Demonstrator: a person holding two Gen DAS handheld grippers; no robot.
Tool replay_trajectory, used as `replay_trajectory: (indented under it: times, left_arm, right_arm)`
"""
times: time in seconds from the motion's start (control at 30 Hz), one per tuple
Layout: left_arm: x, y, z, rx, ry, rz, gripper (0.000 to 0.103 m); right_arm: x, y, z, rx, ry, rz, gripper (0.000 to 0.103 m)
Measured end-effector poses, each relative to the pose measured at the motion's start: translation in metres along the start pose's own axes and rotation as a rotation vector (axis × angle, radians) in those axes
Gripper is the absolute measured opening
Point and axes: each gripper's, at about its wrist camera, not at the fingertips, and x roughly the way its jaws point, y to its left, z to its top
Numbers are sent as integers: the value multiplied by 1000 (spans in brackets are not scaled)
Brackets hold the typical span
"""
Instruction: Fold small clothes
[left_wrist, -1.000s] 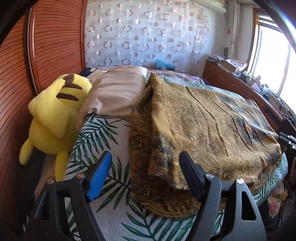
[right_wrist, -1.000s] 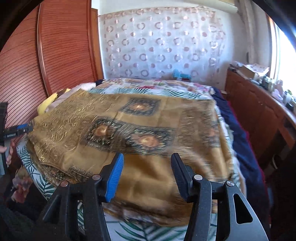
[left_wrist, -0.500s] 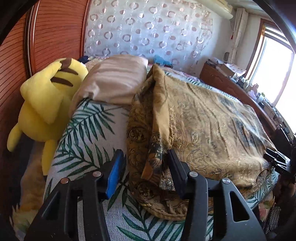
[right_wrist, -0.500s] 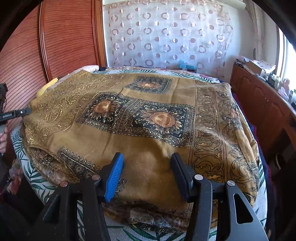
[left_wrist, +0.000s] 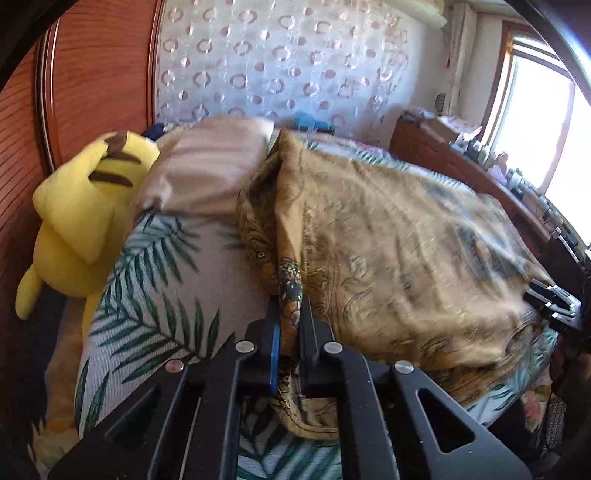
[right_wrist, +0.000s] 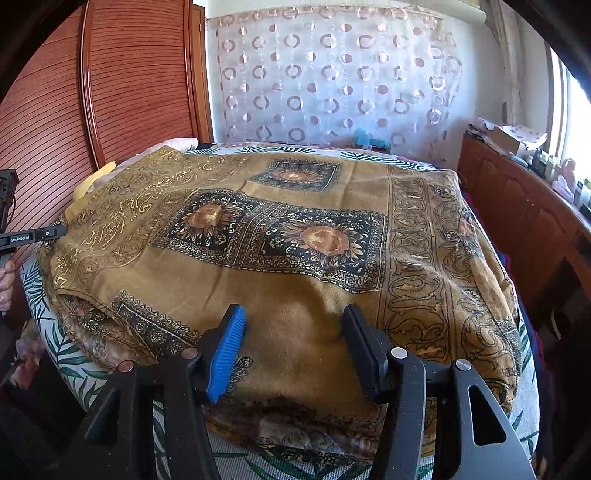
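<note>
Grasp step: left gripper (left_wrist: 289, 334) jaws closing, pinching a side-edge fold of the gold patterned cloth (right_wrist: 295, 236) spread on the bed (left_wrist: 173, 280). Right gripper (right_wrist: 293, 345) gapes empty over the near edge; next, judged: clamp there, then lift together

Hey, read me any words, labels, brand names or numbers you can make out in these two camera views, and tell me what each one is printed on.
"GenRobot.AI": white lettering on the black left gripper, seen at the left edge of the right wrist view; small, so the spelling is my best reading.
Boxes and bottles on the wooden sideboard: any print is too small and blurred to read.
Patterned cloth: ornament only, no words.
</note>
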Motion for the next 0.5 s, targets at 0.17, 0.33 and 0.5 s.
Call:
replay_trajectory:
  times: [0.17, 0.33, 0.5]
  left_arm:
    - [-29, -22, 25, 21, -88, -77, 8]
    - [-45, -60, 56, 77, -154, -163, 8]
    - [-38, -115, 82, 159, -159, -267, 8]
  right_arm:
    - [-14, -9, 6, 33, -8, -15, 58]
    - [-40, -36, 11, 65, -56, -69, 58]
    - [-45, -66, 4, 122, -24, -91, 58]
